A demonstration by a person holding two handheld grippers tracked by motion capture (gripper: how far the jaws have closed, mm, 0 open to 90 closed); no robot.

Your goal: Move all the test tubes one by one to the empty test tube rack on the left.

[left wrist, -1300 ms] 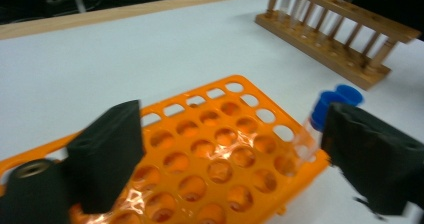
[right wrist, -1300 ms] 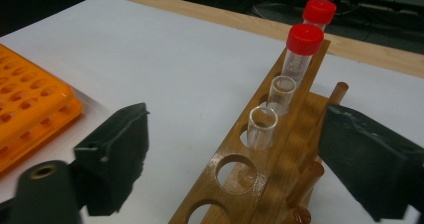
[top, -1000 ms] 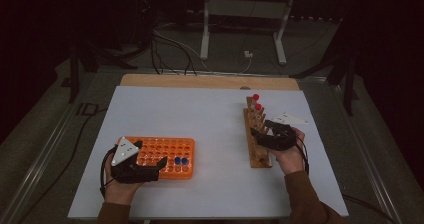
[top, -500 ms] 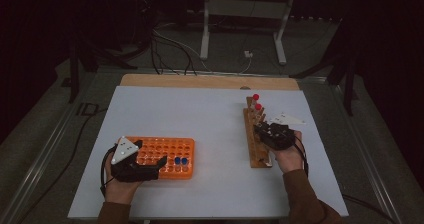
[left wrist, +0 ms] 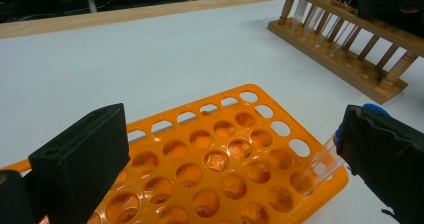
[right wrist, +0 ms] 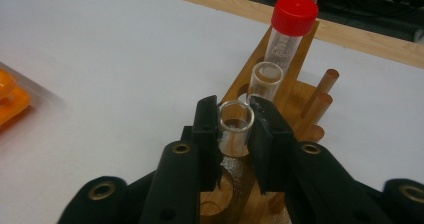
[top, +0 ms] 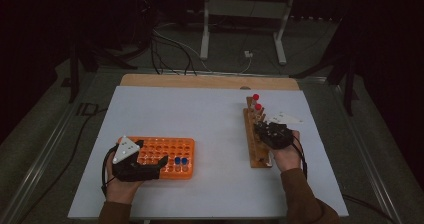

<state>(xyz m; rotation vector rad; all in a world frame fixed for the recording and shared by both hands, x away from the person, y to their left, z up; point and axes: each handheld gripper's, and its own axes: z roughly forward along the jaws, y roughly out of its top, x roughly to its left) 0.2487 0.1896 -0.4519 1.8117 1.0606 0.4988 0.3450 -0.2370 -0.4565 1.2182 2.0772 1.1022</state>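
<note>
Closing over the last second, the right gripper [right wrist: 234,129] now pinches a clear, uncapped tube [right wrist: 235,126] standing in the wooden rack [top: 254,144], its pads pressed on the rim. Behind it stand another open tube [right wrist: 265,80] and two red-capped ones. The left gripper [left wrist: 225,169] sits wide open over the orange rack [left wrist: 220,164], which holds two blue-capped tubes [top: 180,161].

clear uncapped tube [right wrist: 235,129], upright in wooden rack [right wrist: 295,91], clamped at its rim, red-capped tubes [right wrist: 291,30] behind
</note>
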